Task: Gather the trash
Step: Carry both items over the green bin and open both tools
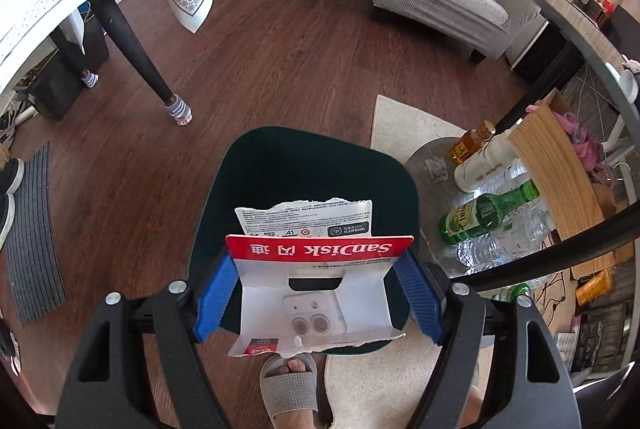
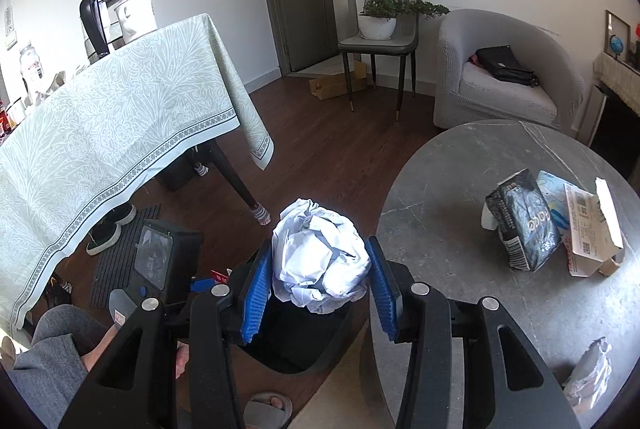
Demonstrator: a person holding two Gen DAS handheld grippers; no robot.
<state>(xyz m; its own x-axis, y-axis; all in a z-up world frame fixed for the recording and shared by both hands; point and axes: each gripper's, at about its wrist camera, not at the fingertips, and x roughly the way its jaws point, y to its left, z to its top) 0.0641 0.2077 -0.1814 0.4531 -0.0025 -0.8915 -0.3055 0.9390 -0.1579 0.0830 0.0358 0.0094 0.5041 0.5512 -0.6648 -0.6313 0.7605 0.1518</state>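
My left gripper [image 1: 318, 293] is shut on a torn red and white SanDisk card package [image 1: 316, 289], held over the open dark bin [image 1: 304, 165] on the floor. My right gripper [image 2: 318, 277] is shut on a crumpled ball of white paper [image 2: 320, 257], held above the same dark bin [image 2: 296, 345] beside the round grey table [image 2: 440, 197]. On that table lie a black snack bag [image 2: 524, 221], a torn cardboard box [image 2: 592, 229] and a crumpled foil wrapper [image 2: 588, 373].
Bottles [image 1: 492, 213] lie on a low shelf right of the bin. A dining table with a green cloth [image 2: 120, 125], a grey chair [image 2: 380, 41] and a grey armchair [image 2: 504, 69] stand around the wooden floor. My slippered foot [image 1: 288, 381] is near the bin.
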